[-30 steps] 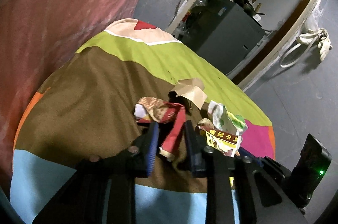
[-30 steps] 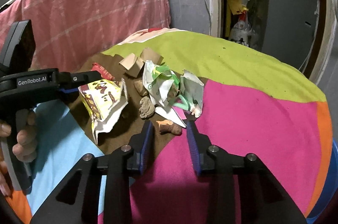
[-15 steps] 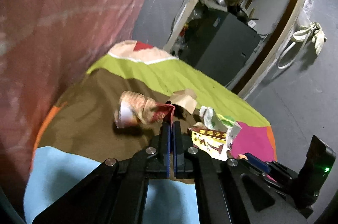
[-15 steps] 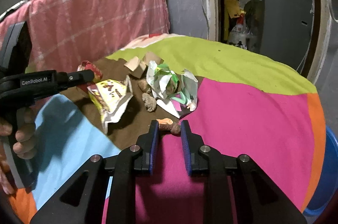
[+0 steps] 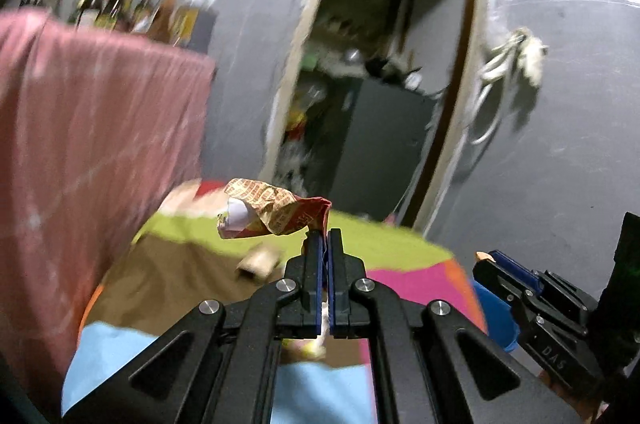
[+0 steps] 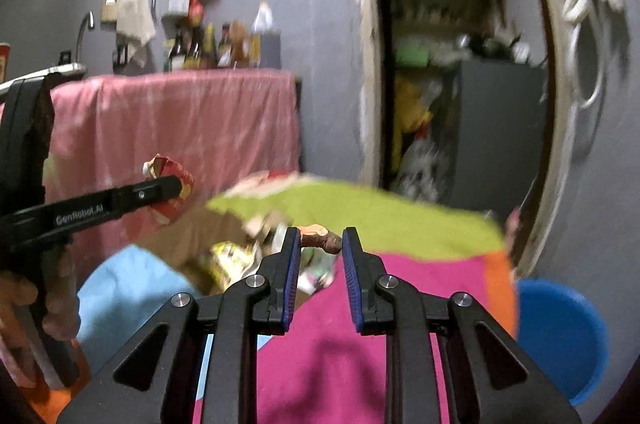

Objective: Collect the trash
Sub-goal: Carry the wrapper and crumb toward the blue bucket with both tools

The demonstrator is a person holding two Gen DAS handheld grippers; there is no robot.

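My left gripper (image 5: 324, 236) is shut on a corner of a crumpled red and tan wrapper (image 5: 272, 210), which hangs in the air above the table. In the right wrist view that same left gripper (image 6: 176, 184) and the wrapper (image 6: 170, 192) show at the left. My right gripper (image 6: 320, 238) is shut on a small brown scrap (image 6: 320, 238) pinched between its blue pads and lifted off the cloth. More litter stays on the table: a yellow packet (image 6: 230, 256), a cardboard piece (image 5: 258, 262) and a green and white wrapper (image 6: 316, 270).
The round table carries a patchwork cloth (image 6: 400, 288) of pink, green, brown and blue. A blue bucket (image 6: 560, 340) stands on the floor at the right. A pink-draped counter (image 6: 180, 128) with bottles lies behind, and an open doorway (image 6: 460, 84) leads to a cluttered room.
Both grippers closed on their pieces and rose off the table together. The wrapper and the brown scrap now hang in the air, and the views tilted up toward the wall.
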